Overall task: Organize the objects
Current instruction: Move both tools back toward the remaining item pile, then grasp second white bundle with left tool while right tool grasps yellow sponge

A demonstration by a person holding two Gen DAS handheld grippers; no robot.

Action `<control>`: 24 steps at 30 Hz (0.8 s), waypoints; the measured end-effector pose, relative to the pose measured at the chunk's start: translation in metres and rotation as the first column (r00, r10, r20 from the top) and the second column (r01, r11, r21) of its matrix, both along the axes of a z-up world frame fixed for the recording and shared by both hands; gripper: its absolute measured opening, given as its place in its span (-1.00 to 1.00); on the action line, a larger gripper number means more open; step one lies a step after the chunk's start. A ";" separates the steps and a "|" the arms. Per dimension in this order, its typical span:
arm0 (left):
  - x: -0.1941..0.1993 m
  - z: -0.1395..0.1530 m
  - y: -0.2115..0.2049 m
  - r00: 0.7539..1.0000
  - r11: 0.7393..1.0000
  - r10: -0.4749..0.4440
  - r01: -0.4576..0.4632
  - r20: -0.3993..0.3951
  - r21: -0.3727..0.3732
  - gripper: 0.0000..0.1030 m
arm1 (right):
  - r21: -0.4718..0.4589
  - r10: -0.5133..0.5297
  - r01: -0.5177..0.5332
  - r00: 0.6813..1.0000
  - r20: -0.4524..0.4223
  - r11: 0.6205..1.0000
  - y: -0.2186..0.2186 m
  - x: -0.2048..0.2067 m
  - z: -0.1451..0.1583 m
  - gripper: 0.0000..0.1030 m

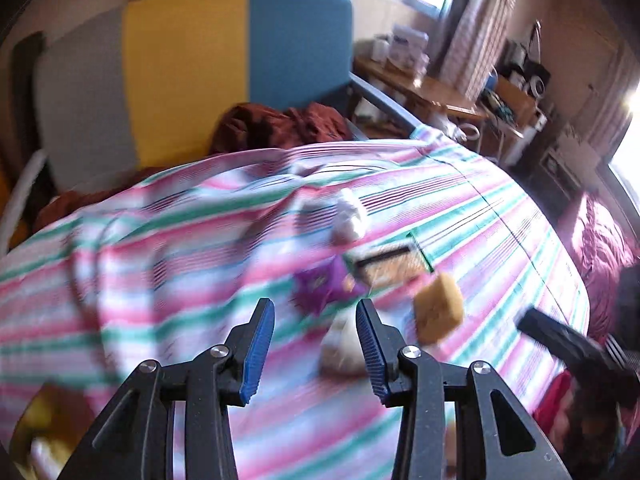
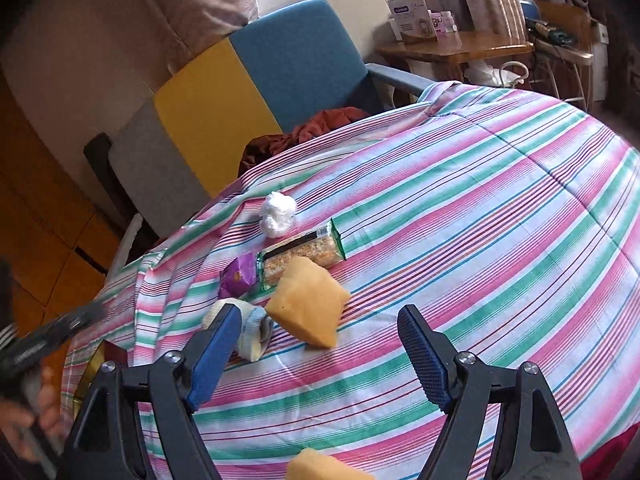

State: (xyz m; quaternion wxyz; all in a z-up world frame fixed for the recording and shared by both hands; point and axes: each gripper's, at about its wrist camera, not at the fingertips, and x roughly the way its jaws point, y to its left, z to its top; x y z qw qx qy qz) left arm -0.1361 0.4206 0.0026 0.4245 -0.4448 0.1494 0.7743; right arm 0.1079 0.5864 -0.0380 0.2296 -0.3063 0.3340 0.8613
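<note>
On a striped cloth [image 2: 460,208] lie a yellow sponge [image 2: 308,306], a cracker packet [image 2: 300,254], a purple packet [image 2: 239,276], a white crumpled wad [image 2: 277,212] and a rolled sock [image 2: 250,332]. My right gripper [image 2: 320,344] is open and empty, just in front of the sponge. My left gripper [image 1: 316,332] is open and empty above the cloth; this view is blurred. It shows the sponge [image 1: 438,312], purple packet [image 1: 324,284], cracker packet [image 1: 390,266], wad [image 1: 350,216] and sock [image 1: 344,344] just beyond its fingertips. A second sponge [image 2: 316,466] shows at the bottom edge.
A blue, yellow and grey chair [image 2: 240,80] with a dark red cloth [image 2: 316,128] stands behind the table. A wooden side table [image 2: 452,48] with boxes is at the back right. A yellow-rimmed container [image 1: 44,428] sits at the lower left. The other gripper shows at right [image 1: 576,352].
</note>
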 end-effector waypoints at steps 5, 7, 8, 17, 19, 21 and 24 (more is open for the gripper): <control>-0.020 -0.029 0.071 0.997 0.997 -0.067 0.068 0.038 -0.025 -0.17 | -0.070 -0.018 0.014 0.999 -0.051 0.997 0.008 0.009 -0.001 0.62; -0.027 -0.043 0.097 0.996 0.995 -0.079 0.082 0.044 -0.056 -0.17 | -0.097 -0.018 0.011 0.998 -0.065 0.995 0.010 0.011 -0.002 0.62; -0.030 -0.050 0.107 0.995 0.994 -0.084 0.088 0.046 -0.070 -0.17 | -0.109 -0.016 0.008 0.997 -0.070 0.994 0.011 0.011 -0.003 0.62; -0.054 -0.097 0.173 0.993 0.982 -0.079 0.092 0.083 -0.162 -0.06 | -0.163 -0.005 -0.011 0.995 -0.100 0.987 0.013 0.013 -0.006 0.65; -0.058 -0.107 0.178 0.995 0.977 -0.075 0.086 0.062 -0.197 -0.20 | -0.166 -0.006 -0.010 0.995 -0.098 0.986 0.014 0.012 -0.007 0.65; -0.060 -0.102 0.170 0.998 0.982 -0.053 0.060 0.045 -0.178 -0.34 | -0.162 -0.012 -0.003 0.996 -0.093 0.987 0.014 0.013 -0.007 0.65; -0.061 -0.080 0.142 0.999 0.995 -0.034 0.037 0.033 -0.098 -0.35 | -0.150 -0.017 0.004 0.996 -0.083 0.989 0.014 0.013 -0.007 0.65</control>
